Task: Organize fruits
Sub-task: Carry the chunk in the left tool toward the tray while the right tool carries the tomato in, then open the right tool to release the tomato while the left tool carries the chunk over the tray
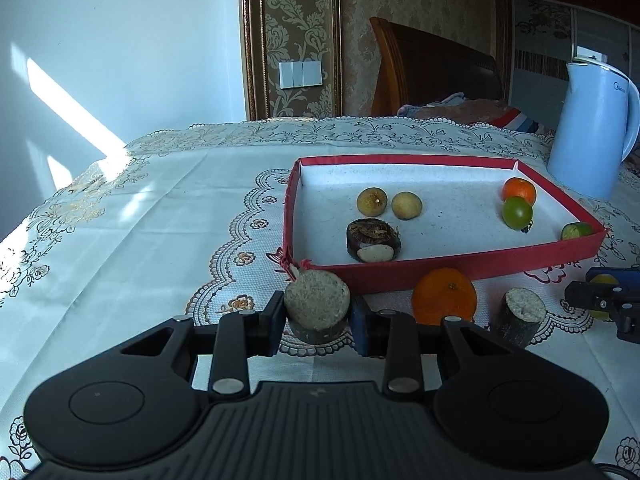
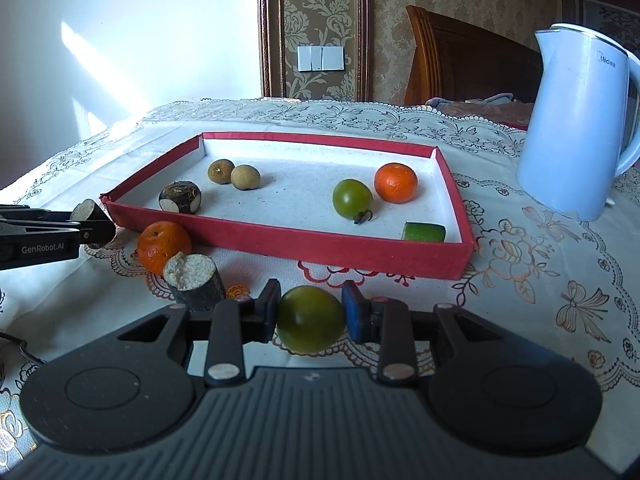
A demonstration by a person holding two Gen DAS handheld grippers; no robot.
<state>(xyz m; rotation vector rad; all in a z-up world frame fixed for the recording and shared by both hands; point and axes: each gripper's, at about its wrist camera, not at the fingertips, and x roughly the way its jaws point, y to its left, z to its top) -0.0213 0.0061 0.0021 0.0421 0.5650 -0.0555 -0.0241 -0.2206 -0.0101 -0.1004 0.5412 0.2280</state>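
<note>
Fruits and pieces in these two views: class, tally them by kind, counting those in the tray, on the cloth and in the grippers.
Oranges: 2
Green tomatoes: 2
Longans: 2
Sugarcane pieces: 2
Water chestnut: 1
Green cut piece: 1
Total: 10

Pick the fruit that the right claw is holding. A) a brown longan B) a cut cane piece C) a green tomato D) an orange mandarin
C: in the right wrist view the right claw is shut on a green tomato, both pads against its sides; the cane piece sits in the left claw instead.
</note>
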